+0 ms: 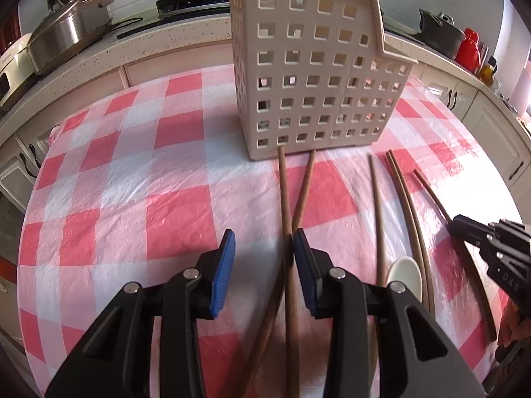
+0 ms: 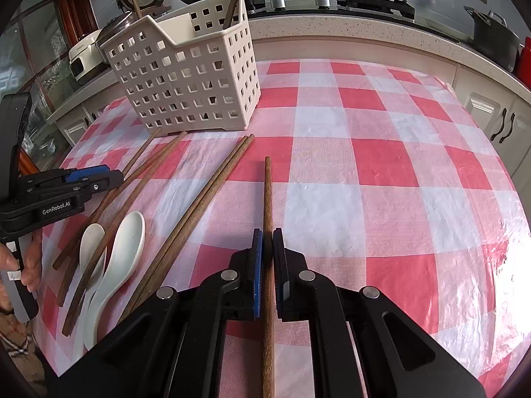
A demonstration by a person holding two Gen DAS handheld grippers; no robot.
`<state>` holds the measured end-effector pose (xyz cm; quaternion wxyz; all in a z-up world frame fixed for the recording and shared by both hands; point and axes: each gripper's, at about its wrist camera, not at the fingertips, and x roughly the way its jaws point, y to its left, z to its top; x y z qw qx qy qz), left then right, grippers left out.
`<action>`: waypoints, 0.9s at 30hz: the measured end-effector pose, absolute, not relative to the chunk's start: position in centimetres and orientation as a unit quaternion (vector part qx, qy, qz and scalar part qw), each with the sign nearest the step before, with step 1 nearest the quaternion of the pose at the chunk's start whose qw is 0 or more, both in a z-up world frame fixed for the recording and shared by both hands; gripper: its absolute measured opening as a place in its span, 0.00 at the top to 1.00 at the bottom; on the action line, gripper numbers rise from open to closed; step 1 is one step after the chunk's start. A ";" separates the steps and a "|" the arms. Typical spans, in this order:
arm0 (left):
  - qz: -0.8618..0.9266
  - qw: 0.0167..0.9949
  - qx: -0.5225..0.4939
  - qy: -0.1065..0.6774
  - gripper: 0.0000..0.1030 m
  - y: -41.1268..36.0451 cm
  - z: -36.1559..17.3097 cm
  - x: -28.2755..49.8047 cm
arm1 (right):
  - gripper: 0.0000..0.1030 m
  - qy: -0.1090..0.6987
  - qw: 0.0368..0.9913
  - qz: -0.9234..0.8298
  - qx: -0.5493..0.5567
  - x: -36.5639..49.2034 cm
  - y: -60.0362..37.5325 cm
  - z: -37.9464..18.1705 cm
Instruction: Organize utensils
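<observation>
Chopsticks: loose on table, long axes toward far edge, rack [image 1: 312, 76] beyond them.
Left claw [image 1: 264, 258]: wide, empty; crossed pair [image 1: 292, 199] lies at its right pad, partly in the gap.
Spoons [image 2: 113, 258]: between the claws.
Right claw [image 2: 267, 255]: narrow, gripping single chopstick [image 2: 267, 199], which points ahead.
Rack: ahead-left of right claw.
</observation>
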<state>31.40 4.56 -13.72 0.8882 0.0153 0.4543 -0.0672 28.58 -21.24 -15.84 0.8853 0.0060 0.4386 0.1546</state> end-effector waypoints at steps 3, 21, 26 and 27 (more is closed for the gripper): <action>-0.075 0.887 0.011 0.455 0.70 4.2 -13.5 32.2 | 0.93 0.439 0.885 0.154 0.006 28.6 -21.2 -15.9; -0.075 0.897 0.036 0.435 0.94 2.4 -13.5 33.0 | 0.93 0.439 0.883 0.162 0.011 28.9 -21.6 -15.8; -0.067 0.903 0.006 0.424 0.95 4.5 -13.0 31.1 | 0.93 0.440 0.884 0.159 0.008 28.9 -21.4 -15.8; -0.066 0.904 -0.006 0.421 0.95 5.2 -13.0 30.7 | 0.93 0.440 0.884 0.158 0.006 28.9 -21.4 -15.8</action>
